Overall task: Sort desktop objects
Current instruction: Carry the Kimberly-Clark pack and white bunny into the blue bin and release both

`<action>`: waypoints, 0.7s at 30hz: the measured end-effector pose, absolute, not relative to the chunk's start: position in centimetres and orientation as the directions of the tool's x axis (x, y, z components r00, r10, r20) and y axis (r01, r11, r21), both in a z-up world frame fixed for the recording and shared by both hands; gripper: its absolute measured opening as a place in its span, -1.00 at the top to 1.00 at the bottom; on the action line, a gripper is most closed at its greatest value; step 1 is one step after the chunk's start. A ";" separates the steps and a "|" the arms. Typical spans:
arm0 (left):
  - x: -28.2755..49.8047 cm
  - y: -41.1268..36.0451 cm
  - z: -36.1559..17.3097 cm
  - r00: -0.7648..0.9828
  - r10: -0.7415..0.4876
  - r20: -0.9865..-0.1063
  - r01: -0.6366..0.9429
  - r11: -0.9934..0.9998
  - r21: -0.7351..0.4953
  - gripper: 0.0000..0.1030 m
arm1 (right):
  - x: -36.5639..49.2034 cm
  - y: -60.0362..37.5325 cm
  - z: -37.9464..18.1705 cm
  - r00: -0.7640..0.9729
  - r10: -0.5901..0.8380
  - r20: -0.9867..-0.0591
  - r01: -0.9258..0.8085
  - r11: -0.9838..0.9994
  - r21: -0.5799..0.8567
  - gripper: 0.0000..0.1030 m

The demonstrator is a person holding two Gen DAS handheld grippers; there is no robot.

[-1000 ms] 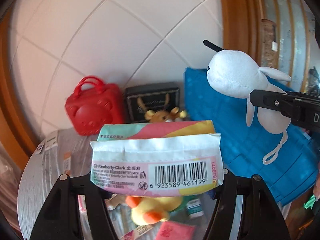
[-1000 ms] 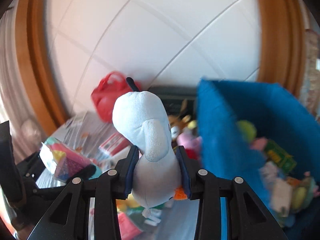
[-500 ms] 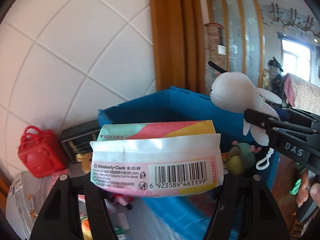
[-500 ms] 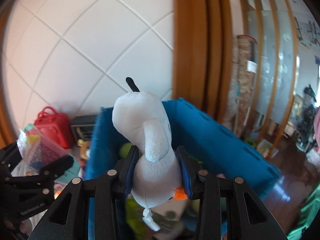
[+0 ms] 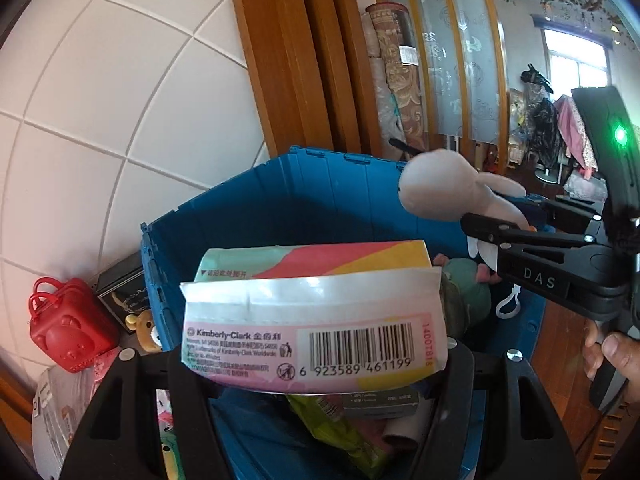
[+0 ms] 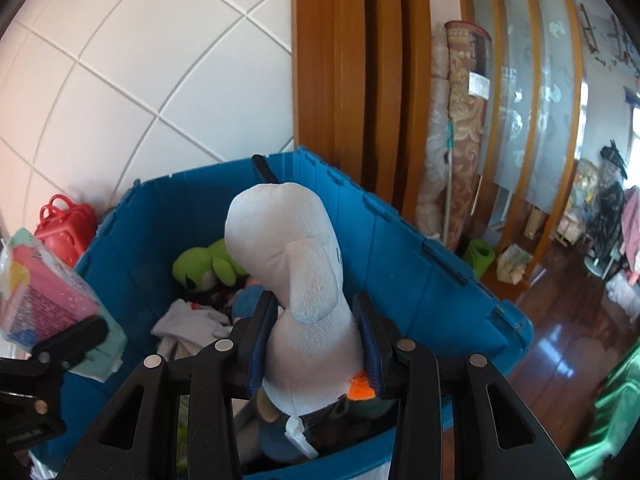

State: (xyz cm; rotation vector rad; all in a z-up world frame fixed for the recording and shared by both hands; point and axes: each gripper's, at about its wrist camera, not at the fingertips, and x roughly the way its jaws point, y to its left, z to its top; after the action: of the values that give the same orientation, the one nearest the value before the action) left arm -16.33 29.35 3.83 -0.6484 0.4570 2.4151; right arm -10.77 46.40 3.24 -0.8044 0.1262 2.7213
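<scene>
My left gripper [image 5: 314,354] is shut on a pastel tissue pack [image 5: 312,312] with a barcode, held over the near rim of a blue crate [image 5: 256,208]. In the right wrist view the same tissue pack [image 6: 44,284] shows at the left edge, over the crate's left wall. My right gripper [image 6: 316,328] is shut on a white plush rabbit [image 6: 296,280], upright above the blue crate [image 6: 432,280]. The left wrist view shows that white plush rabbit [image 5: 444,192] and the right gripper [image 5: 492,236] over the crate's right side.
Inside the crate lie a green plush [image 6: 208,268], white cloth [image 6: 188,320] and a green packet [image 5: 340,432]. Left of the crate stand a red bear case [image 5: 68,328], a dark box [image 5: 120,292] and a small bear toy [image 5: 146,330]. A tiled wall and wooden frame rise behind.
Both grippers have swung right, from over the cluttered table to above the blue crate, each still holding its object. The red case and dark box have slid to the left edge.
</scene>
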 end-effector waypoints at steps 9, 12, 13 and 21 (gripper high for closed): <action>-16.6 29.0 3.3 -0.716 0.393 -0.578 -0.568 -0.809 0.153 -0.32 | -12.2 48.2 2.0 -0.789 0.262 -0.556 -0.303 -0.953 -0.019 0.18; -16.9 28.8 3.1 -0.705 0.387 -0.594 -0.560 -0.818 0.132 -0.49 | -12.2 48.5 2.1 -0.785 0.285 -0.550 -0.325 -0.945 -0.026 0.00; -16.9 28.6 3.1 -0.707 0.388 -0.591 -0.555 -0.822 0.125 -0.57 | -12.1 48.5 2.2 -0.786 0.293 -0.545 -0.332 -0.943 -0.029 -0.14; -16.8 27.0 3.4 -0.714 0.433 -0.550 -0.549 -0.834 0.057 -0.85 | -10.3 47.0 3.7 -0.792 0.372 -0.485 -0.375 -0.922 -0.096 -1.00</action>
State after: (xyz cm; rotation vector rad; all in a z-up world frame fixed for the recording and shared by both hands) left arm -16.75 27.01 3.39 -0.7226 0.2935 2.4814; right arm -10.27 47.04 3.67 -0.7153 0.0076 2.6495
